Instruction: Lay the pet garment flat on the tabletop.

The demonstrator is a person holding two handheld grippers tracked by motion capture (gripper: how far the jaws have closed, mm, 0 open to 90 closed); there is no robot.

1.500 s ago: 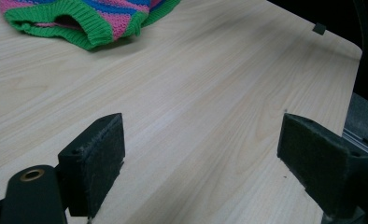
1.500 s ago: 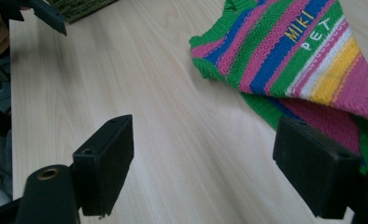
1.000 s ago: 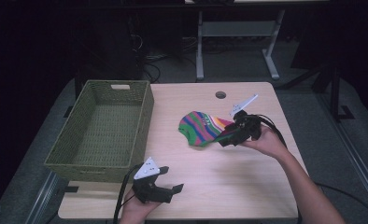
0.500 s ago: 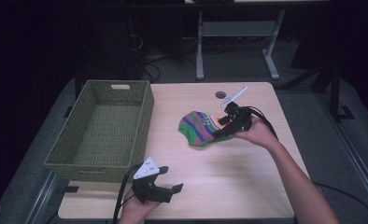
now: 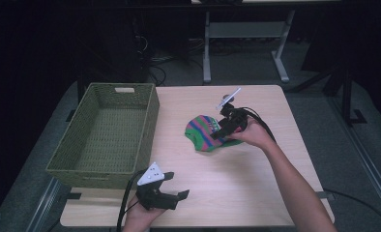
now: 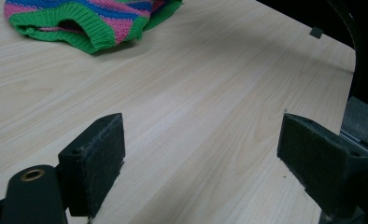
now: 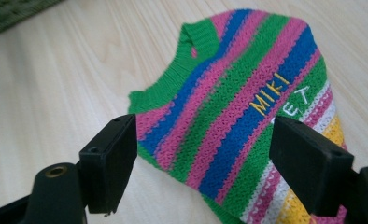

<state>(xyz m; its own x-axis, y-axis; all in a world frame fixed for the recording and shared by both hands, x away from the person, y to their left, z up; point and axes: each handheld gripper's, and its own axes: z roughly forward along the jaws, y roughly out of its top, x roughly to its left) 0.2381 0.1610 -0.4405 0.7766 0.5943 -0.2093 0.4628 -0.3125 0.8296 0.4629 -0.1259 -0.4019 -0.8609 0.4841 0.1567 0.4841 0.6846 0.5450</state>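
We hold the right gripper point(image 5: 216, 134) wide over the stripy sweater point(image 5: 205, 134), ready to grab. At seven o'clock, the left gripper point(image 5: 176, 193) waits, wide too.

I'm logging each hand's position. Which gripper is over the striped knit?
The right gripper, open above the striped knit. The left gripper sits open near the table's front edge, away from it.

Each gripper was black, the left gripper point(image 5: 179, 192) and the right gripper point(image 5: 221, 134) alike, with a grey three-cornered plate on top and a black cable trailing. The jaws carried flat, rectangular, dark felt-like pads point(image 6: 102, 161). The forearms were bare, with no sleeves visible.
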